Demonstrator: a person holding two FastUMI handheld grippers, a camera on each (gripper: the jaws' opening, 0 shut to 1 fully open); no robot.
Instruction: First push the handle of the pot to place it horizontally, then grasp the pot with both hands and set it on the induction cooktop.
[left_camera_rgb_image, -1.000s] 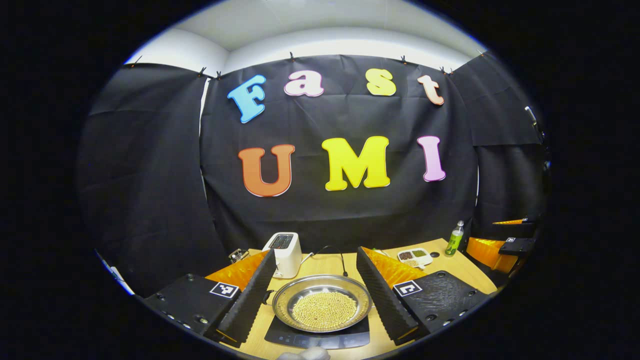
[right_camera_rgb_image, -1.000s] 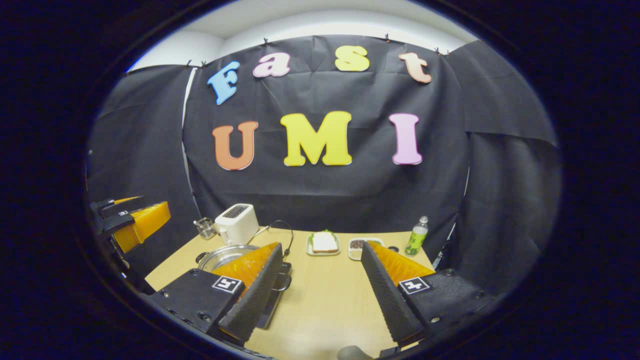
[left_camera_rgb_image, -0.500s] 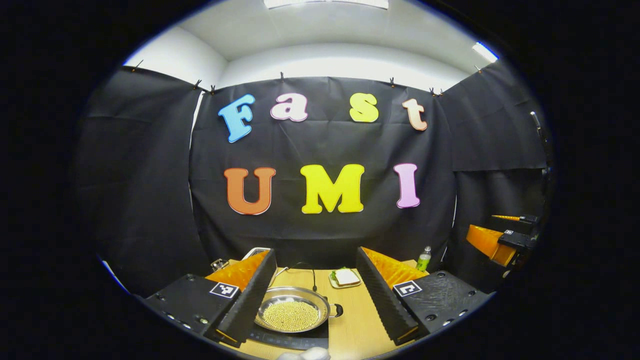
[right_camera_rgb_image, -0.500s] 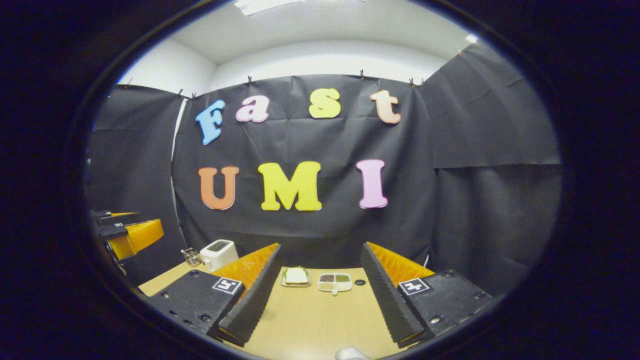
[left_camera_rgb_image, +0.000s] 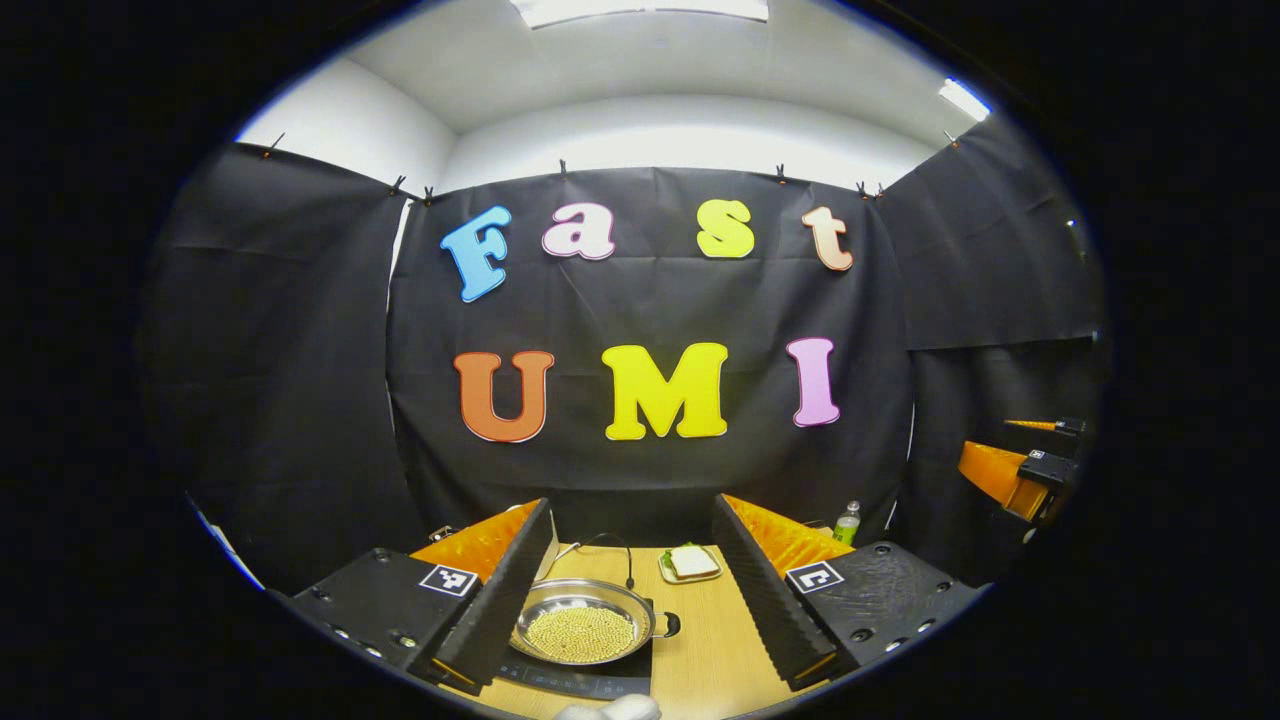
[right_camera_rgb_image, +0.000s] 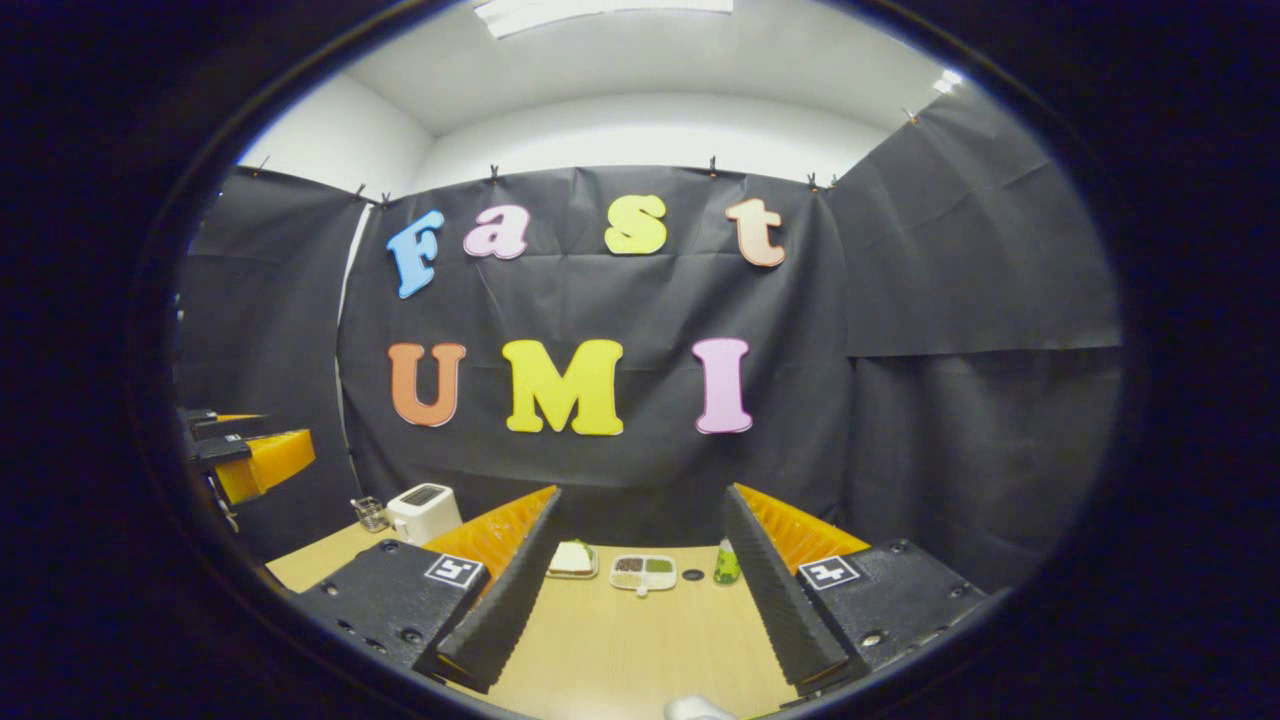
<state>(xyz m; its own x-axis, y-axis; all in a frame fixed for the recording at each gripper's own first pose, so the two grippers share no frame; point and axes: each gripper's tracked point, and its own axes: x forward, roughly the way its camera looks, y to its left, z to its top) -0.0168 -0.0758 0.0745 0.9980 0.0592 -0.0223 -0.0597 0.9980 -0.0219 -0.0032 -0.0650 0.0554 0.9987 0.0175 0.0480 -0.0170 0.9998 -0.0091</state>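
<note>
We found the pot (left_camera_rgb_image: 583, 630), filled with pale beans, seated on the induction cooktop (left_camera_rgb_image: 590, 678), its small loop handle to the side. The left gripper (left_camera_rgb_image: 634, 590) stood raised above it, jaws spread and empty; the right gripper (right_camera_rgb_image: 640, 595) likewise gaped over bare table (right_camera_rgb_image: 640, 650). We judged placement done, so both should lift straight back. The toaster (right_camera_rgb_image: 424, 511), sandwich plate (right_camera_rgb_image: 573, 560), divided dish (right_camera_rgb_image: 645, 572) and green bottle (right_camera_rgb_image: 727, 562) lined the far edge, well apart
</note>
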